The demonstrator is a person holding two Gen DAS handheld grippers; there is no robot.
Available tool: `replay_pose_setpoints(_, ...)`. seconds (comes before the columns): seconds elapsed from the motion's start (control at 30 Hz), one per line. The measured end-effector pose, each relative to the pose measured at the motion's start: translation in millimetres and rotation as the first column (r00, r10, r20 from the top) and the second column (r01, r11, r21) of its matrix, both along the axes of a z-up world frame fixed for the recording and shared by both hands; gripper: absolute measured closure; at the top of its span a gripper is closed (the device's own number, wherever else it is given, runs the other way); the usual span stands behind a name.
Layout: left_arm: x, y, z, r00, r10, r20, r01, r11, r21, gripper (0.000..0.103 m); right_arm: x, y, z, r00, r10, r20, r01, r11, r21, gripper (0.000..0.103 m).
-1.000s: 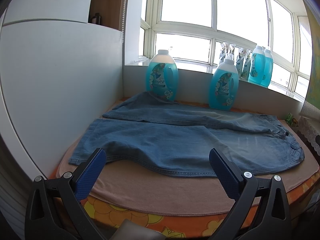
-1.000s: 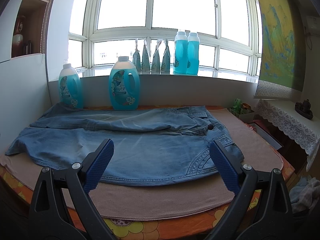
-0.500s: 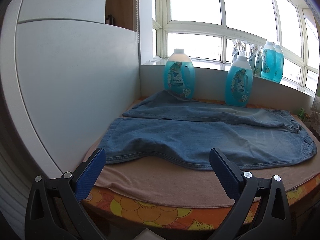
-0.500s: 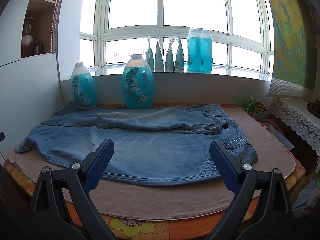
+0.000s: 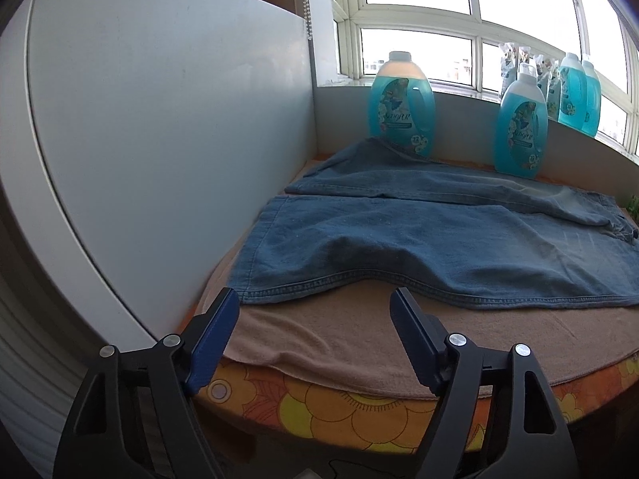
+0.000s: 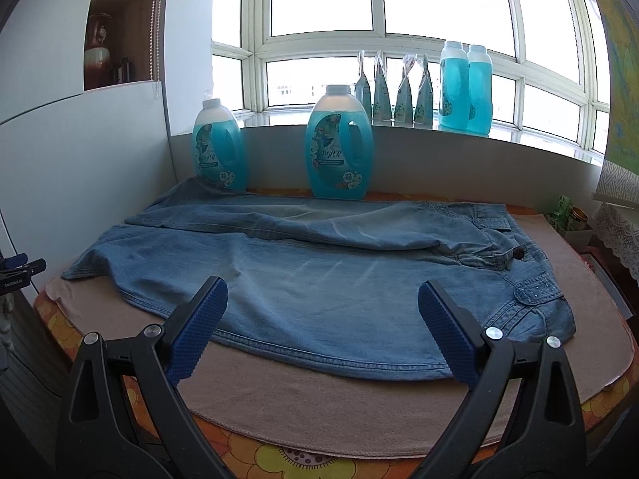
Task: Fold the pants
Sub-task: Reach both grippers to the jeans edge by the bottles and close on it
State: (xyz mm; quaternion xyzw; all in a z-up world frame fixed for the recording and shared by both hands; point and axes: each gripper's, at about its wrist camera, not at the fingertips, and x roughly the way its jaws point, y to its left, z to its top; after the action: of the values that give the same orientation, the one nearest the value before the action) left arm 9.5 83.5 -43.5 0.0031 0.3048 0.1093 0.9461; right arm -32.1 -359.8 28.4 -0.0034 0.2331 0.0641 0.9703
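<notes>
Blue denim pants (image 5: 439, 239) (image 6: 319, 275) lie flat on a tan cloth (image 5: 339, 339) (image 6: 319, 399), legs toward the left wall, waistband with button at the right. My left gripper (image 5: 315, 303) hovers just in front of the near leg's hem corner; its jaws are closing with nothing between them. My right gripper (image 6: 322, 295) hangs over the near edge of the pants around mid-thigh, jaws wide open and empty. The left gripper's tip (image 6: 18, 267) shows at the left edge of the right wrist view.
A white panel wall (image 5: 159, 139) borders the left side. Two blue detergent bottles (image 6: 339, 143) (image 6: 217, 145) stand behind the pants against the sill wall; more bottles and pouches (image 6: 463, 88) line the windowsill. A flowered orange cushion (image 5: 359, 411) forms the front edge. Jars (image 6: 571, 215) sit at right.
Both cameras have swung leftward and moved closer to the pants. The left gripper's jaws have narrowed and now sit by the leg hem; the right gripper's jaws stay wide.
</notes>
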Motion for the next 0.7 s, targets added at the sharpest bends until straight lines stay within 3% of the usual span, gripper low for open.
replay_pose_setpoints(0.17, 21.6, 4.2, 7.1, 1.000, -0.023, 0.006, 0.023, 1.000, -0.021, 0.034, 30.8, 3.5, 4.2, 0.998, 0.069, 0.011, -0.069, 0.998, 0.002, 0.005)
replay_pose_setpoints(0.27, 42.8, 3.5, 18.0, 0.999, -0.041, 0.019, 0.041, 0.999, 0.004, 0.035, 59.5, 4.6, 11.9, 0.995, 0.096, 0.002, -0.096, 0.995, 0.001, 0.005)
replay_pose_setpoints(0.47, 102.5, 1.9, 47.8, 0.993, -0.103, 0.057, 0.102, 0.995, 0.011, 0.042, 124.8, 3.5, 32.7, 0.991, 0.130, -0.011, -0.130, 0.992, -0.005, 0.005)
replay_pose_setpoints(0.7, 173.2, -5.1, 68.6, 0.984, -0.167, 0.067, 0.167, 0.986, 0.009, 0.042, 193.5, 10.7, 51.4, 0.978, 0.205, -0.039, -0.204, 0.979, 0.019, 0.006)
